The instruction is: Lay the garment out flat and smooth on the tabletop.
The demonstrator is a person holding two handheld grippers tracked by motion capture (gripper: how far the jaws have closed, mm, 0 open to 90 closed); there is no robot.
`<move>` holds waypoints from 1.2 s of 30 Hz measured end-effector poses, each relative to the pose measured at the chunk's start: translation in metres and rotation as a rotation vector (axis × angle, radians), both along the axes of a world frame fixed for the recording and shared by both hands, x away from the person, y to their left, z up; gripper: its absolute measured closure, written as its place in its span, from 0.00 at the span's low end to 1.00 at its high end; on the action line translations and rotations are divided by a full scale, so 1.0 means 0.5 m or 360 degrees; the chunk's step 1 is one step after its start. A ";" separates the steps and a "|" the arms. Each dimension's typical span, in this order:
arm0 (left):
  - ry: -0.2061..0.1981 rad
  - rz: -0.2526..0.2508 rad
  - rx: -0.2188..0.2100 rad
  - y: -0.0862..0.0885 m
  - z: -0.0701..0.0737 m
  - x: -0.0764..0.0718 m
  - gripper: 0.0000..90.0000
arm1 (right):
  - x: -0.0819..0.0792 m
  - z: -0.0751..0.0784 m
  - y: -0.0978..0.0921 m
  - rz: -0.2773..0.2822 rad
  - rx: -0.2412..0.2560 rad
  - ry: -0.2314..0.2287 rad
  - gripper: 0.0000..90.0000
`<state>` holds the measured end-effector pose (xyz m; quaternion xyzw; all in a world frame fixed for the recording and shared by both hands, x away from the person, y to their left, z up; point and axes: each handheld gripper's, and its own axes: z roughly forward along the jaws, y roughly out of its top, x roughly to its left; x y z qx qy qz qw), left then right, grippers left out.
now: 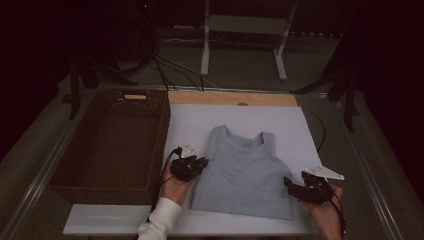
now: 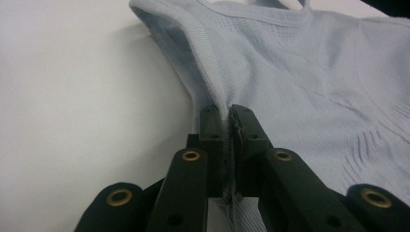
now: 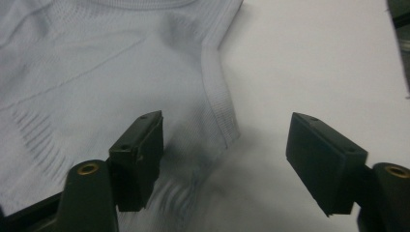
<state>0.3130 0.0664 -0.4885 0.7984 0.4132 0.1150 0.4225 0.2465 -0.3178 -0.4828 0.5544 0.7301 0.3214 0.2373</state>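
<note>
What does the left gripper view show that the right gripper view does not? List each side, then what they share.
Left gripper view: the left gripper shut on the tank top's ribbed side edge, with fabric pinched between its jaws.

Right gripper view: the right gripper open, its jaws wide apart over the garment's other side edge, one over fabric and one over the bare white board, gripping nothing.

Both: the same light blue knitted tank top lying flat on the white board, seen close up past black jaws.
</note>
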 end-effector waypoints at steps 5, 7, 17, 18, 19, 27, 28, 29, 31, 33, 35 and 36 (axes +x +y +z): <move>-0.0008 0.0025 0.0004 0.009 0.003 0.000 0.95 | 0.013 -0.009 0.011 0.0055 0.0064 0.0088 0.45; -0.0023 0.0039 0.0036 0.012 0.004 -0.001 0.95 | 0.021 -0.015 0.021 0.0088 0.0049 0.0114 0.48; -0.0091 0.0179 0.0025 0.014 0.003 -0.014 0.63 | 0.033 -0.027 0.049 0.0130 0.0021 0.0159 0.46; -0.0102 0.0181 0.0017 0.016 0.006 -0.018 0.59 | 0.031 -0.027 0.049 0.0118 0.0014 0.0155 0.43; -0.0112 0.0177 0.0005 0.018 0.009 -0.023 0.57 | 0.029 -0.027 0.048 0.0107 0.0013 0.0153 0.41; -0.0149 0.0155 0.0027 0.027 0.002 -0.069 0.49 | 0.010 -0.030 0.048 0.0095 0.0022 0.0175 0.34; -0.0154 0.0151 0.0025 0.028 -0.001 -0.074 0.49 | 0.008 -0.031 0.049 0.0100 0.0020 0.0182 0.35; -0.0153 0.0147 0.0031 0.029 -0.004 -0.079 0.49 | 0.005 -0.032 0.051 0.0106 0.0018 0.0189 0.37; -0.0140 0.0140 0.0038 0.030 -0.011 -0.088 0.49 | 0.000 -0.034 0.053 0.0120 0.0021 0.0200 0.38; -0.0125 0.0126 0.0059 0.031 -0.019 -0.095 0.49 | -0.005 -0.035 0.055 0.0128 0.0013 0.0205 0.38; -0.0108 0.0109 0.0077 0.030 -0.027 -0.100 0.49 | -0.007 -0.037 0.055 0.0132 0.0016 0.0209 0.38; -0.0102 0.0104 0.0085 0.029 -0.031 -0.103 0.49 | -0.008 -0.039 0.054 0.0132 0.0020 0.0214 0.39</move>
